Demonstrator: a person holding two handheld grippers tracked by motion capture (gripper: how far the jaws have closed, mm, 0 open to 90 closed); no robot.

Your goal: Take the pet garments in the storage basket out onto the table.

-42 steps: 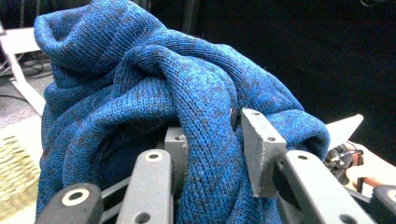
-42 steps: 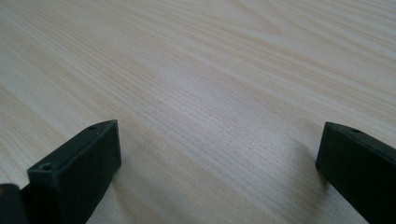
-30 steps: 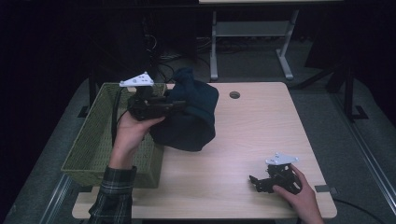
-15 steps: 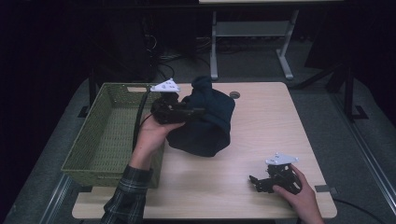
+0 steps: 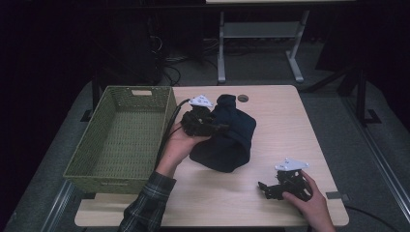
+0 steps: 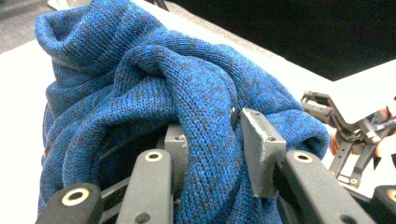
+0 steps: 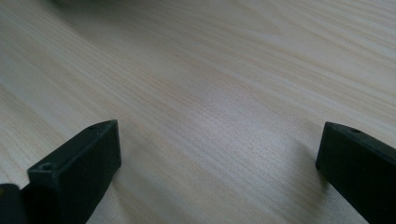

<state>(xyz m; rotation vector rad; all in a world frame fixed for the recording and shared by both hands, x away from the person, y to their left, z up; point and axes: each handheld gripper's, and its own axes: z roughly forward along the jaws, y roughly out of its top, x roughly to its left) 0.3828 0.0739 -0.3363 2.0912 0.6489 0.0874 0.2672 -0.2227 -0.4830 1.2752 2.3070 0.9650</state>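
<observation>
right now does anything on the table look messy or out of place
Only the blue knit garment: it sits bunched in a heap on the table beside the green basket, a fold pinched in the left hand-held gripper. Nothing looks spilled or damaged.

A lab or workshop is suggested by a bare wooden surface [image 5: 270,193], tangled cables [image 5: 169,63] on grey flooring and a metal stand [image 5: 256,43] behind.

Dim high view, dark surroundings; brighter, soft-focus gripper views.

A pale wooden worktop [image 5: 290,125] stands on grey floor [image 5: 270,63]; a white metal stand [image 5: 258,34] sits at upper centre, surroundings dark.
</observation>
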